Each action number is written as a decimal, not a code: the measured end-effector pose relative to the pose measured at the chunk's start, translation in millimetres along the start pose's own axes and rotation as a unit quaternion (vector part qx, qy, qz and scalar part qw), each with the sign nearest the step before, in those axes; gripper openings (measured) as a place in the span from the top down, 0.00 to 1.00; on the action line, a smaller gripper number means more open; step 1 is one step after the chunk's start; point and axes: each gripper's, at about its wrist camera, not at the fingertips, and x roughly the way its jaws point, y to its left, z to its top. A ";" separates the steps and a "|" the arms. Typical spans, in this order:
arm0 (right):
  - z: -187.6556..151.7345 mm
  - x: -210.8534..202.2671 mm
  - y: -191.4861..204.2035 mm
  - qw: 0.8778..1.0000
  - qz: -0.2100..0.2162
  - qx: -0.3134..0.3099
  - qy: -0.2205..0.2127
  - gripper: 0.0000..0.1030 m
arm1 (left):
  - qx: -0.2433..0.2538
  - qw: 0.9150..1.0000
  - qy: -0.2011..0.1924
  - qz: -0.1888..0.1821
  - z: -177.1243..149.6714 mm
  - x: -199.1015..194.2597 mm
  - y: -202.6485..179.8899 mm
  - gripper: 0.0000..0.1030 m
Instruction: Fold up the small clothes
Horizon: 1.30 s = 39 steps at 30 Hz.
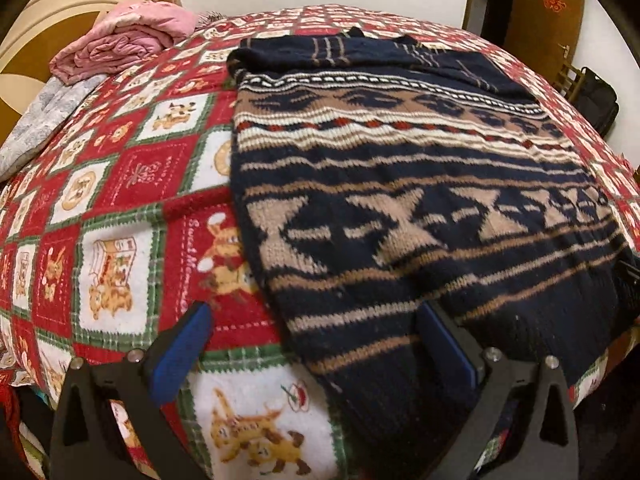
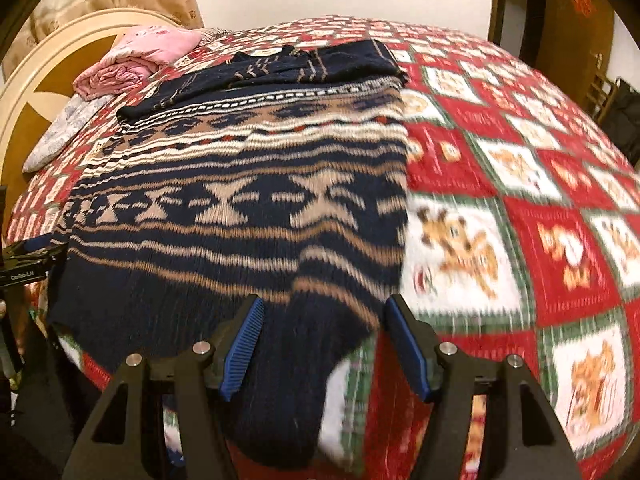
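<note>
A navy knitted sweater [image 1: 400, 200] [image 2: 240, 208] with tan and white bands lies flat on the bed, its sleeves folded across the far end. My left gripper [image 1: 316, 320] is open over the sweater's near left corner, and the cloth's edge runs between the blue pads without touching them. In the right wrist view, my right gripper [image 2: 326, 320] is open above the near right corner, where the hem droops over the bed's edge between the fingers. Each gripper shows at the rim of the other's view: the left gripper [image 2: 24, 256] and the right gripper [image 1: 630, 280].
A red, green and white checked blanket [image 1: 120, 208] [image 2: 520, 220] covers the bed. A folded pink quilt [image 1: 128, 40] [image 2: 136, 60] and a grey pillow [image 1: 44, 120] lie by the round headboard [image 2: 48, 80]. A black bag [image 1: 596, 100] stands beyond the bed's far right side.
</note>
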 end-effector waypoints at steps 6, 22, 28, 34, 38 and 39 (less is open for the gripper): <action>-19.4 -11.5 -8.7 0.999 0.027 0.025 -0.012 0.38 | 0.010 1.000 0.014 -0.016 -7.5 -3.0 -8.3 0.00; -31.3 -22.4 -10.6 0.996 0.065 0.052 -0.015 0.48 | 0.013 0.994 0.048 -0.094 -17.2 -11.2 -28.2 0.02; -31.3 -24.8 -13.1 0.996 0.065 0.057 -0.016 0.48 | 0.011 0.994 0.053 -0.094 -19.9 -14.3 -25.8 0.13; -31.4 -24.3 -16.1 0.995 0.074 0.062 -0.007 0.48 | -0.002 0.990 0.082 -0.115 -26.7 -18.2 -24.2 0.24; -32.1 -23.0 -16.8 0.995 0.079 0.065 -0.004 0.48 | -0.029 0.983 0.097 -0.153 -28.3 -16.7 -20.4 0.27; -32.1 -22.4 -16.1 0.995 0.081 0.065 -0.003 0.48 | -0.025 0.984 0.096 -0.150 -28.9 -16.2 -21.9 0.29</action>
